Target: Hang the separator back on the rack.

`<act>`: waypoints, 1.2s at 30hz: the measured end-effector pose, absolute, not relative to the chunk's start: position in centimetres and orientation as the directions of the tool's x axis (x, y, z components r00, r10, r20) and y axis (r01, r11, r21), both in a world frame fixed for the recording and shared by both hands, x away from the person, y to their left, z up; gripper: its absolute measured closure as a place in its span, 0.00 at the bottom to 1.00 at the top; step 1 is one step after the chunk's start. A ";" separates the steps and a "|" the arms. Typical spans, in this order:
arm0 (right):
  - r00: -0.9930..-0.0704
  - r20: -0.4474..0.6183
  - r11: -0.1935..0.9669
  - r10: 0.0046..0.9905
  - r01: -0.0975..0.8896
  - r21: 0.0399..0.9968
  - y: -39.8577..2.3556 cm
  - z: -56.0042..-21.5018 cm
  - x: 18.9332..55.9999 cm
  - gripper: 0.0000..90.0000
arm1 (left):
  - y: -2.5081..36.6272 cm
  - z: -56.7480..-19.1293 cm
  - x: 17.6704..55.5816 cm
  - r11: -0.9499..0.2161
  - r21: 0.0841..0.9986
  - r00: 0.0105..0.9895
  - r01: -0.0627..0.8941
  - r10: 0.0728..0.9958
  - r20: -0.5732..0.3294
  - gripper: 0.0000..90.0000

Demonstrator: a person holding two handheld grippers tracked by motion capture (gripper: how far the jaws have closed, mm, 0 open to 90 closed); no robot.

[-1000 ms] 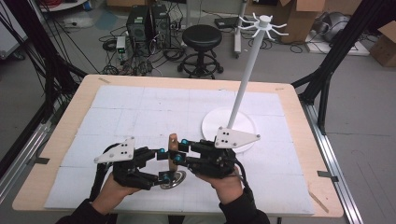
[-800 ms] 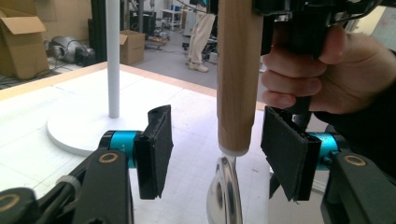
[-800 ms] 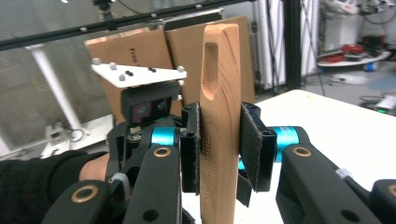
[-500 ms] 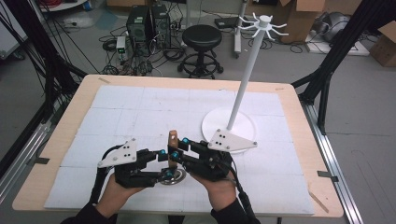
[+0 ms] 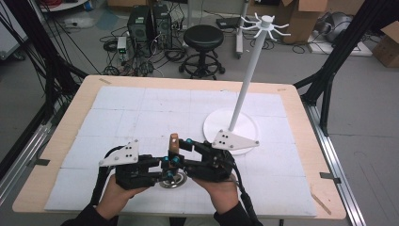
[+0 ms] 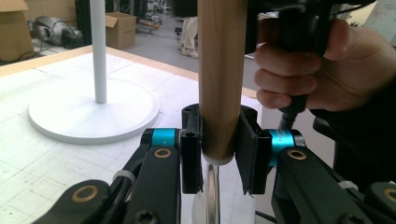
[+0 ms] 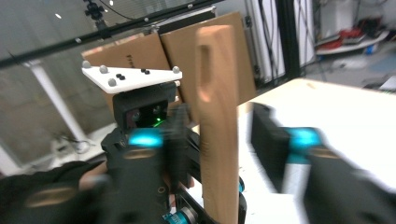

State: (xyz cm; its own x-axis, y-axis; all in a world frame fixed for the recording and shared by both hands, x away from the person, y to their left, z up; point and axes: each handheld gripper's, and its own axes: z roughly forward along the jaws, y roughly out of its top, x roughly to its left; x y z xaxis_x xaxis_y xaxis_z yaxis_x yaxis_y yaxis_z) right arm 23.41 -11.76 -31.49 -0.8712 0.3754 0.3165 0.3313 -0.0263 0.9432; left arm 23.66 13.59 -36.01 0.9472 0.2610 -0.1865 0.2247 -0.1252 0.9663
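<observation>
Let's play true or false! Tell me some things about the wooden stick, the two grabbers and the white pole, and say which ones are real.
1. The left gripper is shut on the wooden handle. True.
2. The handle lies flat on the table. False: it stands upright.
3. The right gripper is clamped tight on the handle. False: its jaws stand open, with a gap on one side of the handle.
4. The white stand is on the table, beyond the right gripper. True.
5. The handle hangs from a hook on the stand. False: it is held low by the gripper, apart from the stand.
</observation>
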 end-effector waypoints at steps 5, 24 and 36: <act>-0.962 0.229 -0.003 0.146 0.231 0.973 -13.5 -31.8 24.3 0.47 | 13.5 -35.9 23.7 -0.105 0.965 0.964 0.239 0.147 -0.223 0.81; -0.967 0.250 0.004 0.050 0.251 0.968 -13.2 -32.4 25.1 0.81 | 13.3 -35.9 23.9 -0.096 0.964 0.966 0.250 0.092 -0.241 0.56; -0.943 0.191 -0.020 0.273 0.193 0.981 -16.3 -28.7 27.4 0.81 | 18.3 -37.1 26.4 -0.024 0.968 0.881 0.252 0.419 -0.219 0.24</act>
State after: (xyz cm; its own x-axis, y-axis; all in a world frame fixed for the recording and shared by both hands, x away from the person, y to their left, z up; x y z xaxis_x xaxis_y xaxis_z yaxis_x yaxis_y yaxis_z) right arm 27.41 -16.34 -28.70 -0.9430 0.2725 0.1910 0.1930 -0.0199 0.9810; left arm 26.38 18.25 -37.10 0.8811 0.4193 -0.2187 0.2516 -0.0240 0.9675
